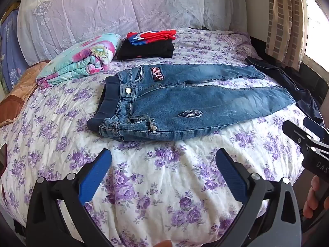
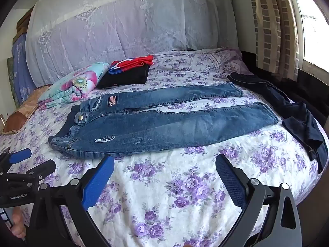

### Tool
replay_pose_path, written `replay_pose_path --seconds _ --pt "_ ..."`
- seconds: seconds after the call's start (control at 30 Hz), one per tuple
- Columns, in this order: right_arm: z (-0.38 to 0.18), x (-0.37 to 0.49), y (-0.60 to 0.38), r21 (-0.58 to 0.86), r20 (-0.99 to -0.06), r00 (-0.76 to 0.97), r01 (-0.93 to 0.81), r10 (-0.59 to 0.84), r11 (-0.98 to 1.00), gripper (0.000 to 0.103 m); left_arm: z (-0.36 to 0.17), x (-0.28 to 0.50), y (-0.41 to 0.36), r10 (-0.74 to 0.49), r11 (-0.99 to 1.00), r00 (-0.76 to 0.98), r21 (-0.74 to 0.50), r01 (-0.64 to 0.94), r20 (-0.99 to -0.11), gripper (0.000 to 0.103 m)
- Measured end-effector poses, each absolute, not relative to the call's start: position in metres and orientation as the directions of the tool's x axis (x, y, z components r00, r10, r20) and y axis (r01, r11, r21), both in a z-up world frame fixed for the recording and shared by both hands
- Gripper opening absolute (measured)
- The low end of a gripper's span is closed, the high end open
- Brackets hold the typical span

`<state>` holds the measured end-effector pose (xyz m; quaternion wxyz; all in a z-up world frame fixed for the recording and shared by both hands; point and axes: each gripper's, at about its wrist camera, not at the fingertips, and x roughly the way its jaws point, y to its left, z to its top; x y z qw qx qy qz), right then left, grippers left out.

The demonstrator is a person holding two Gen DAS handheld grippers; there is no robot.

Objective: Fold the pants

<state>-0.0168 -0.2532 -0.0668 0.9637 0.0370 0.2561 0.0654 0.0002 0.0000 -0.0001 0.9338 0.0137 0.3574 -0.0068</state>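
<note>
Item 1: blue jeans, the task's garment. They lie flat and unfolded on the bed, front side up, waistband toward the left, both legs running to the right with a strip of bedspread showing between them. No fold is made yet, so I judge the task to be at its very start.

Item 2: my left hand-held gripper. Its jaws are spread to their widest, nothing between the blue pads, touching nothing. It hovers over bare bedspread just short of the near waist corner.

Item 3: my right hand-held gripper. It too is spread wide and empty, hovering over bare bedspread short of the near leg.

Item 4: next move, as I judge it. Folding leg onto leg calls for 1 pinch at the near side of the waistband and 1 at the near leg's hem, then carrying that edge over onto the far leg. Each lower pad must slip under the denim without gathering the bedspread.

Item 5: other stock on the bed. A folded floral quilt, a folded stack of black and red-blue clothes, and a dark garment lying loose near the right edge, apart from the jeans.
</note>
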Motion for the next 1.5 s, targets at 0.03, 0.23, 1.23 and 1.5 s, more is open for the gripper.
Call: replay_pose_path --seconds 0.03,0.23,1.23,1.5 --pt "-0.067 -0.016 -0.253 0.103 -0.489 0.861 -0.107 0.144 0.989 0.1 0.0 0.0 0.0 -0.002 1.0 0.744 0.022 0.023 -0.668 0.099" --pt "-0.069 -0.015 -0.253 0.105 -0.49 0.859 -0.109 0.146 0.989 0.1 0.0 0.0 0.0 -0.002 0.999 0.743 0.023 0.024 -0.67 0.099" --pt "-0.068 -0.015 -0.253 0.104 -0.492 0.857 -0.112 0.149 0.988 0.1 -0.007 0.0 -0.005 -0.01 0.999 0.735 0.016 0.028 -0.678 0.099" --pt "-0.068 -0.015 -0.253 0.105 -0.495 0.856 -0.11 0.148 0.988 0.1 -0.007 0.0 -0.007 -0.011 0.999 0.734 0.016 0.03 -0.679 0.099"
